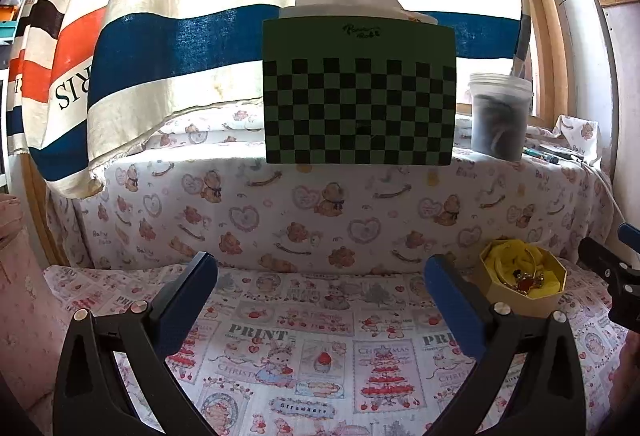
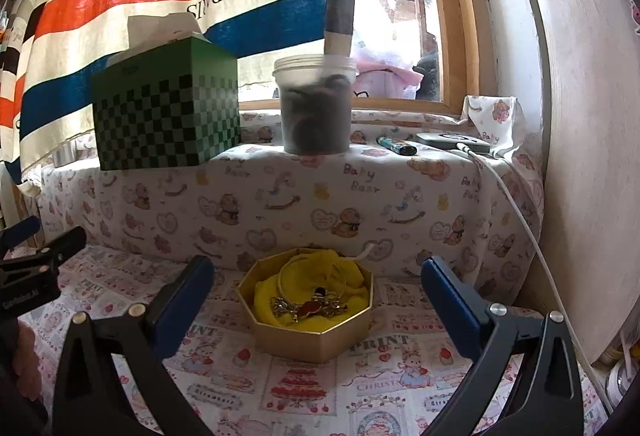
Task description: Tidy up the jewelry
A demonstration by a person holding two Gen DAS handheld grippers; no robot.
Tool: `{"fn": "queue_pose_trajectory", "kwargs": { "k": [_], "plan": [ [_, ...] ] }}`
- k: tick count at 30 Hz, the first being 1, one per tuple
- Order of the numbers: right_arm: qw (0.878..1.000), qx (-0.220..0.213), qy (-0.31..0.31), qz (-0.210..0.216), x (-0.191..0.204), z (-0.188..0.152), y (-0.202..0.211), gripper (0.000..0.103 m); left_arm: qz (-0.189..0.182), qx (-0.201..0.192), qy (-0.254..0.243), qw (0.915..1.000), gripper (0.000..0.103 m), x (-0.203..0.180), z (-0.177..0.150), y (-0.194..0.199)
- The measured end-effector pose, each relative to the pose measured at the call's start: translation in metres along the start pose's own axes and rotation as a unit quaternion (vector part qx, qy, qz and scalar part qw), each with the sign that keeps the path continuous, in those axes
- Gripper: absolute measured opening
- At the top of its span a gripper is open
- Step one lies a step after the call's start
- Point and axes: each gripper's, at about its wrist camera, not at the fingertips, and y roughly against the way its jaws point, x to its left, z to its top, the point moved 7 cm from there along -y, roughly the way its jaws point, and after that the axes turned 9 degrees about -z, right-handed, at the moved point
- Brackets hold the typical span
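A gold octagonal box [image 2: 312,336] lined with yellow cloth [image 2: 352,284] sits on the printed tablecloth. Inside it lie a thin gold bangle [image 2: 286,270] and a gold and red brooch [image 2: 310,306]. My right gripper [image 2: 318,276] is open and empty, its blue fingers on either side of the box and just in front of it. The box also shows in the left wrist view [image 1: 524,288], at the right. My left gripper [image 1: 320,272] is open and empty over bare cloth, left of the box.
A raised ledge covered in bear-print cloth holds a green checkered tissue box [image 2: 168,116], a plastic jar of dark items [image 2: 316,104], a lighter [image 2: 396,145] and a flat device with a white cable [image 2: 452,142]. A striped curtain [image 1: 200,16] hangs behind.
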Motion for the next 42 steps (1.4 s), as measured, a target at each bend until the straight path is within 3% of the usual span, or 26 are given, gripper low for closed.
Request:
{"fn": "queue_pose_trajectory", "kwargs": {
  "k": [23, 42],
  "plan": [
    [1.000, 0.002, 0.006, 0.010, 0.0037, -0.0005, 0.0003, 0.103, 0.015, 0.003, -0.005, 0.9999, 0.103, 0.0008, -0.0018, 0.0034],
    [1.000, 0.011, 0.008, 0.014, 0.0051, -0.0026, -0.0002, 0.103, 0.002, 0.000, -0.004, 1.0000, 0.103, -0.0018, -0.0010, 0.0047]
  ]
}}
